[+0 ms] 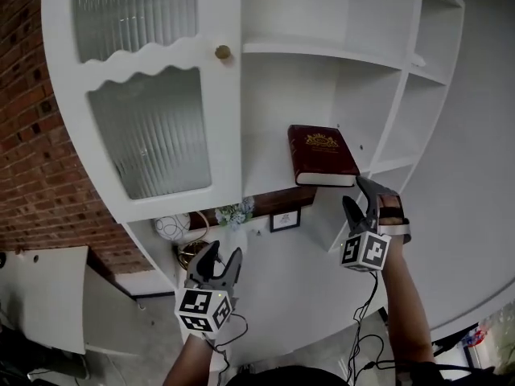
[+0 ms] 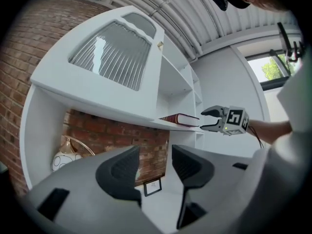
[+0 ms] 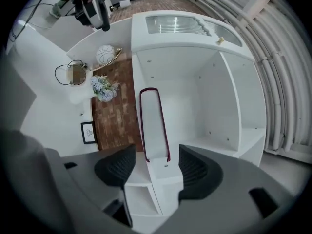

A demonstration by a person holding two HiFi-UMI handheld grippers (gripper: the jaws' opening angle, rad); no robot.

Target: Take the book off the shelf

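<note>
A dark red hardcover book (image 1: 322,155) with gold print lies flat on a white shelf (image 1: 265,185), its near end at the shelf's front edge. My right gripper (image 1: 364,199) is open just in front of that end, not touching it. In the right gripper view the book (image 3: 155,123) shows edge-on straight ahead, and the shelf board's edge (image 3: 165,172) sits between the spread jaws of the right gripper (image 3: 152,167). My left gripper (image 1: 216,264) is lower and to the left, open and empty. The left gripper view shows the book (image 2: 181,119) and the right gripper (image 2: 209,119) beside it.
A cabinet door with ribbed glass (image 1: 149,131) and a brass knob (image 1: 223,52) stands left of the open shelves. Below are small flowers (image 1: 235,213), a framed picture (image 1: 285,219) and a round ornament (image 1: 171,227). A brick wall (image 1: 32,135) runs along the left.
</note>
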